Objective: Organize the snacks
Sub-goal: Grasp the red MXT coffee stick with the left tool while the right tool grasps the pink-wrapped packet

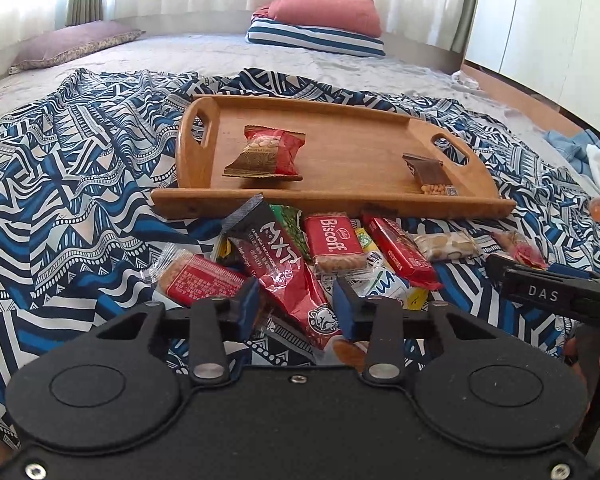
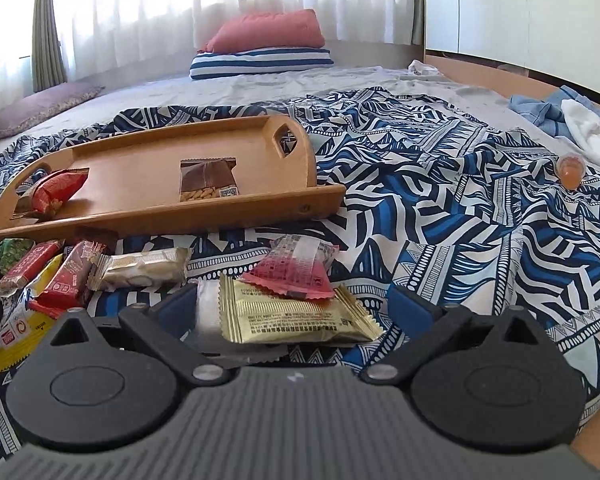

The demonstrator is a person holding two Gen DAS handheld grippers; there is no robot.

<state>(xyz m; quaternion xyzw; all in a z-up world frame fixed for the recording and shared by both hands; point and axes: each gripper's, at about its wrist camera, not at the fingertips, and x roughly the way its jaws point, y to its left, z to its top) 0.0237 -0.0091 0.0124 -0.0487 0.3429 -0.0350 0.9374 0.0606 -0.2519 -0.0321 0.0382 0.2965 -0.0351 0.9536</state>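
A bed [image 1: 260, 56] draped in a blue-and-white patterned cloth [image 1: 80, 184] carries everything. Beyond both pairs of fingers lies a wooden tray [image 1: 340, 200] holding a red peanut packet [image 1: 270, 154] and a brown nut bar [image 1: 428, 174]. The left gripper [image 1: 296, 310] sits low and level, its fingers partly open, straddling a red MXT packet [image 1: 284, 268] without clamping it; a Biscoff biscuit [image 1: 334, 244] lies just ahead. The right gripper [image 2: 294, 312] is level too, its fingers spread wide around a gold sachet [image 2: 296, 316], with a small red packet [image 2: 296, 268] resting on its far edge.
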